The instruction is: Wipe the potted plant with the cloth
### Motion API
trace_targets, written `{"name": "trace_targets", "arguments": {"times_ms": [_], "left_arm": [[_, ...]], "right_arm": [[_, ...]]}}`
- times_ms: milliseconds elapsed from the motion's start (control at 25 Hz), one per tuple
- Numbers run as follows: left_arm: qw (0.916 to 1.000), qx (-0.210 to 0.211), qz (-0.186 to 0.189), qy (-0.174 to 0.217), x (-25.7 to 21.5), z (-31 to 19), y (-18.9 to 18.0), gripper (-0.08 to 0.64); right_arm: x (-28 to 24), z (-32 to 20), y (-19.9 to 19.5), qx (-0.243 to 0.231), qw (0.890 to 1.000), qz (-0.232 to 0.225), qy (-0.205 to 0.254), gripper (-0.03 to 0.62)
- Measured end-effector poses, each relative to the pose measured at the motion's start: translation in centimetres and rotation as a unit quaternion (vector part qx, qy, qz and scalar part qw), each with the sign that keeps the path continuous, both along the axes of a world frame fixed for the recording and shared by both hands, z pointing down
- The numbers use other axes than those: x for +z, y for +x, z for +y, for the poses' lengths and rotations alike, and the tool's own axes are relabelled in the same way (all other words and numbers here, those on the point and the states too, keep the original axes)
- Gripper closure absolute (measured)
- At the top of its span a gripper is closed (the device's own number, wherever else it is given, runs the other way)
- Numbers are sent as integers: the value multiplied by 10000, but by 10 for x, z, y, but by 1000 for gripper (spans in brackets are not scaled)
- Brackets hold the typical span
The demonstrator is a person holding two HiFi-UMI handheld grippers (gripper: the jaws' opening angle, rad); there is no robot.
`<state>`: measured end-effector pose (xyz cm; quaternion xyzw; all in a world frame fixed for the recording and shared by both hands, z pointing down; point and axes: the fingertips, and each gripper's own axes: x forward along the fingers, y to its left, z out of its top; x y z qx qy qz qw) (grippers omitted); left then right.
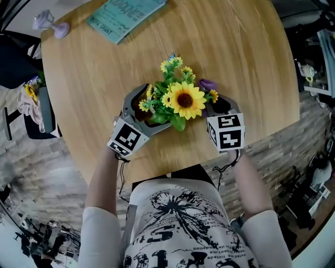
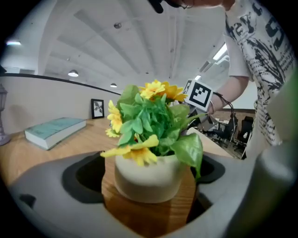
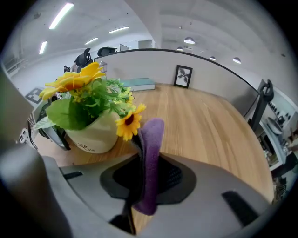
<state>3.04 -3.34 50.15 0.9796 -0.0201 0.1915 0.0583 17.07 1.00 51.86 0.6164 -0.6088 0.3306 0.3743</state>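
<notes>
Far left, top corner of the round wood table (image 1: 246,57): a small lilac ornament (image 1: 52,24), can't tell what exactly. Next along the far edge, a teal book (image 1: 124,14) lies flat, well apart from everything else.

L gripper (image 1: 142,108), near-left of the table in the person's left hand: jaws wide apart, one on each side of the potted plant (image 1: 178,99). In the left gripper view the cream pot (image 2: 146,173) stands on the wood btwn the two dark pads. Bare table shows btwn the left pad and the pot. The right side is partly hidden by a hanging leaf, but no pad is seen pressing. So it's open around the pot, not gripping. L marker cube (image 1: 127,137) sits behind the jaws, close to the person's printed shirt (image 1: 183,220).

Plant is mid-table, towards the edge nearest the person, upright. Its big sunflower (image 1: 185,100) faces up, w/ smaller yellow blooms and green leaves around it.

R gripper (image 1: 220,104) is just right of the plant, R marker cube (image 1: 226,132) behind it. Jaws are together, clamped on the purple cloth (image 3: 150,160). In the right gripper view the cloth sticks up out of the jaws as a folded strip. Its top curls over just beside a small yellow bloom (image 3: 129,122); touching or not, can't tell. The pot stands left of the jaws, close but apart.

Far right in that view: a framed picture (image 3: 182,76) stands at the table's back edge against the partition.
</notes>
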Motion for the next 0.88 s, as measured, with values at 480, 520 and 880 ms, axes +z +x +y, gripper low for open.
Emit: {"name": "trace_targets", "arguments": {"times_ms": [480, 520, 880], "left_arm": [[9995, 157, -240, 112, 9, 0, 14, 63], [9996, 123, -243, 121, 8, 1, 14, 63], [9993, -358, 27, 71, -28, -7, 7, 71]], "right_arm": [[4, -1, 2, 68, 9998, -200, 47, 506], [4, -1, 2, 71, 9997, -219, 36, 506], [-8, -2, 4, 172, 9994, -274, 79, 508]]}}
